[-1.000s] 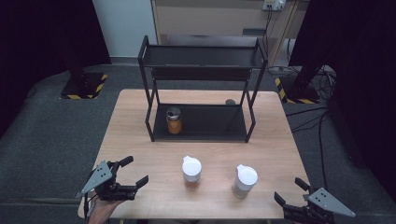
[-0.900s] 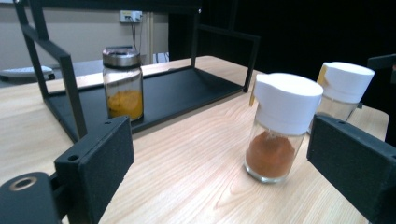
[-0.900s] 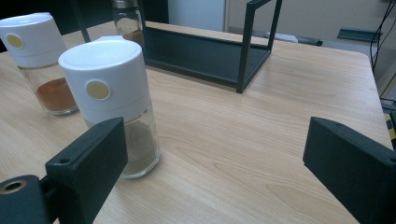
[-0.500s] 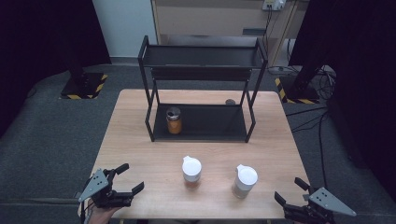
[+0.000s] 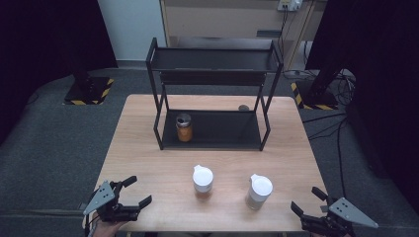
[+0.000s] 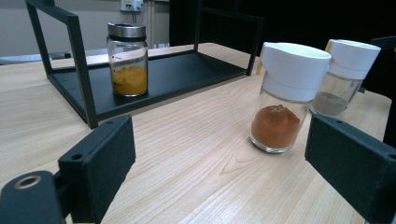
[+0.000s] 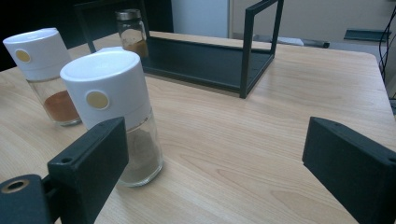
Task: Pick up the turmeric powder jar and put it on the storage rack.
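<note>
Two white-capped glass shakers stand on the wooden table (image 5: pixel 143 148). One holds orange-red spice (image 5: pixel 202 180) (image 6: pixel 282 100) (image 7: pixel 46 74), the other grey-brown powder (image 5: pixel 259 191) (image 6: pixel 345 77) (image 7: pixel 119 116). A metal-lidded jar of yellow spice (image 5: pixel 184 127) (image 6: pixel 127 58) (image 7: pixel 132 30) stands at the left of the black rack's (image 5: pixel 212 59) lower shelf. My left gripper (image 5: pixel 139 190) (image 6: pixel 224 168) is open at the near-left corner and aims at the orange-red shaker. Its jaws have just been closing slightly with nothing between them. My right gripper (image 5: pixel 305 198) (image 7: pixel 219 163) is open at the near-right corner, its left jaw just short of the grey-brown shaker.
The two-tier rack fills the back half of the table, and its top shelf is bare. A small dark object (image 5: pixel 243 107) lies behind it. Bare wood stretches between the shakers and the rack. Dark floor, cables (image 5: pixel 341 128) and stands surround the table.
The left gripper has drawn back a little toward the near-left table edge. The right gripper, the shakers and the jar are where they were.
</note>
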### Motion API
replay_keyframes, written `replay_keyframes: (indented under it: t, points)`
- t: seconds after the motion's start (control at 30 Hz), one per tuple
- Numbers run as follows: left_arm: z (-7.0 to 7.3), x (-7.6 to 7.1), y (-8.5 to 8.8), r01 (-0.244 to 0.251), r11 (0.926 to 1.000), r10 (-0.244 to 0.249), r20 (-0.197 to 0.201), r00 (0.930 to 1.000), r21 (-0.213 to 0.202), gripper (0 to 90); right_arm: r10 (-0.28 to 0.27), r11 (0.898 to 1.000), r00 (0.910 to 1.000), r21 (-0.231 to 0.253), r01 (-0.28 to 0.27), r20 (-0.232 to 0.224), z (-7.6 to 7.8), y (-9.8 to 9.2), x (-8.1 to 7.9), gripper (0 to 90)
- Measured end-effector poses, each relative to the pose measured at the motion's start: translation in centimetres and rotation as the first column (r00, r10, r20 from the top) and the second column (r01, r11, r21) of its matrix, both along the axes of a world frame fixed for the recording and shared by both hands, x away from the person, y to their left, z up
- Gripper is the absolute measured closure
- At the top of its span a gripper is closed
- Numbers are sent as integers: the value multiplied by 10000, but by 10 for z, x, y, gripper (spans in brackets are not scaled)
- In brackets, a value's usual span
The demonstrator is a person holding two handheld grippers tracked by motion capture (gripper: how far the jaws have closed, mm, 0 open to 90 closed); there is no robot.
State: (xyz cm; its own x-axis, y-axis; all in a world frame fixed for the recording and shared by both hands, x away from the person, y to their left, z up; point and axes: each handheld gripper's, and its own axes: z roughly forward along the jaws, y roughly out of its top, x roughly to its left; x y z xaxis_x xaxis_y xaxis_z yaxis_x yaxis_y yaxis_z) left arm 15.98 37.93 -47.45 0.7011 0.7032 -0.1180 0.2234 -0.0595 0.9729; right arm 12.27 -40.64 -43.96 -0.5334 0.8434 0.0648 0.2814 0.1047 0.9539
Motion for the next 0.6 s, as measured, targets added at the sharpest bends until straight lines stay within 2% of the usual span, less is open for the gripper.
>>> replay_keyframes:
  t: [0.1, 0.17, 0.6]
  points:
    - [-2, 3, 2, 222, 9997, -223, -135, 9997, -99, 75, 10, 10000, 10000, -42, -10, -17, 0, 1, 0, 72]
    - [-1, 3, 1, 218, 9998, -219, -118, 9997, -20, 75, 6, 10000, 10000, -43, -6, -34, 0, 1, 0, 72]
    - [-3, 2, 4, 88, 9994, -96, -235, 9997, -347, 52, -43, 10000, 10000, -52, 42, -66, 1, 1, 0, 70]
